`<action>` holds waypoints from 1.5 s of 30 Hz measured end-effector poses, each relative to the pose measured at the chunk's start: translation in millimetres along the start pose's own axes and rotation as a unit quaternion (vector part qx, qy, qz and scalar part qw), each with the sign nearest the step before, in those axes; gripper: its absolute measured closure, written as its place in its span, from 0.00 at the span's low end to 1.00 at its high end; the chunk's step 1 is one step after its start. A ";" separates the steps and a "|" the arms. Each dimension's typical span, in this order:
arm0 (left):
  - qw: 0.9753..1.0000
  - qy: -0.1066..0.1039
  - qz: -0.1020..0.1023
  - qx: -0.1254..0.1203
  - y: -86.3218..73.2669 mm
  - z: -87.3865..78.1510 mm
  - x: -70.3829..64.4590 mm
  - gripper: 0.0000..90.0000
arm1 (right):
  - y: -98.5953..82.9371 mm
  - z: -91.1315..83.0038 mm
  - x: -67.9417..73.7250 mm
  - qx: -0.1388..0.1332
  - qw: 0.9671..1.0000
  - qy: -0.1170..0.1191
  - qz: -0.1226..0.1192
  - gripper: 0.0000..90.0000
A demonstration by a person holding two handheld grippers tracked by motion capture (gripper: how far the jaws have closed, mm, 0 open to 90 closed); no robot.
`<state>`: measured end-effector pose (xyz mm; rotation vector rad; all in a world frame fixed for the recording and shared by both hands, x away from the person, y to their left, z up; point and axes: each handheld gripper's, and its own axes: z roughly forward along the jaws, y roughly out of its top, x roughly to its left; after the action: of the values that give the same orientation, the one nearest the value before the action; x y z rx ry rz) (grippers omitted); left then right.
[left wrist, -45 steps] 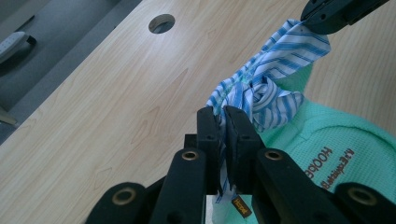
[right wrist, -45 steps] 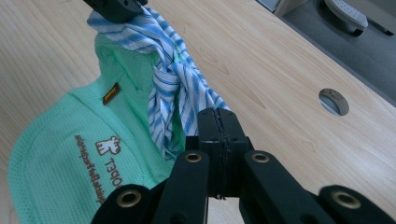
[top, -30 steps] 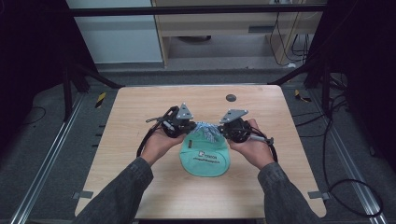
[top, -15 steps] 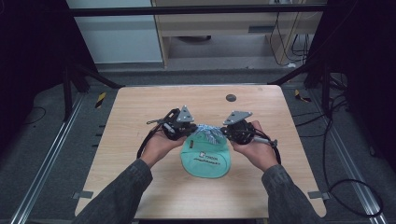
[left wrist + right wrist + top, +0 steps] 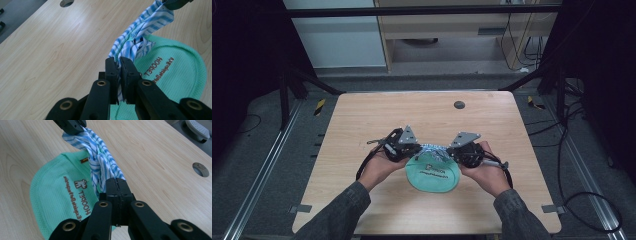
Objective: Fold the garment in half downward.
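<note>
Seen from above: green pouch (image 5: 433,174) flat near table (image 5: 362,125) centre, rounded end nearward, striped cloth (image 5: 434,151) stretched left-right along its far edge. Revealed closer up: left gripper (image 5: 119,65) and right gripper (image 5: 116,186) each pinching a cloth end; brown lettering.

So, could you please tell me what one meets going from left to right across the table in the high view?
Left hand → left gripper → blue-striped cloth stretched above the green pouch → right gripper → right hand.
</note>
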<state>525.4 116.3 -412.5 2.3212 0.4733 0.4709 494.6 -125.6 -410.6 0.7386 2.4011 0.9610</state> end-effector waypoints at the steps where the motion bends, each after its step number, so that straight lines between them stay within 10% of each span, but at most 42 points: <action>1: 1.000 -0.001 0.003 0.001 -2.2 -0.7 -2.7 0.94 | -0.8 -0.5 2.9 -0.001 1.000 0.001 -0.002 1.00; 45: 0.999 -0.032 0.000 -0.009 -65.8 -0.5 -55.6 0.91 | -49.8 6.2 53.0 0.023 0.998 0.049 -0.009 1.00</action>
<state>463.9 135.9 -469.6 2.3113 0.4362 0.3976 442.7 -120.1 -461.6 0.7003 2.5186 0.9578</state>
